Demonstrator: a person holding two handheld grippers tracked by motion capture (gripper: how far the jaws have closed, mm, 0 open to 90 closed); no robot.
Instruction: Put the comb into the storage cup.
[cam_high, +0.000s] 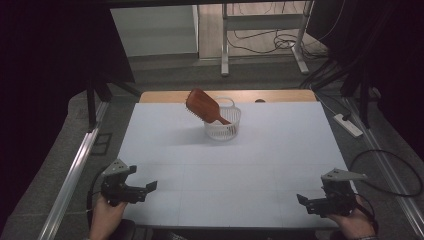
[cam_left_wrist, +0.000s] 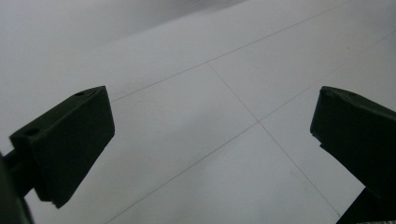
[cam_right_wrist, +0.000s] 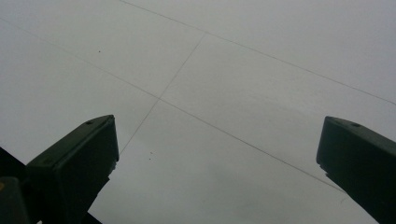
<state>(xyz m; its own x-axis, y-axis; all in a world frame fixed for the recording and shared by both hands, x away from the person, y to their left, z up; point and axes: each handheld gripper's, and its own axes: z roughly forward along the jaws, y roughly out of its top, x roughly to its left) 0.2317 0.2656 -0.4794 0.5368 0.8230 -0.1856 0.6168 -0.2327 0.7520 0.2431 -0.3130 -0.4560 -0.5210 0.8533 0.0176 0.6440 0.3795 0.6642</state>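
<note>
Jaws apart on left gripper (cam_high: 145, 188) and right gripper (cam_high: 306, 201), parked at near corners; hairbrush (cam_high: 203, 107) propped handle-down in basket (cam_high: 231, 129) near far edge.

A reddish-brown hairbrush (cam_high: 202, 106) leans in a white slatted basket (cam_high: 223, 129) (pale table (cam_high: 250, 165), faint grid lines).
</note>
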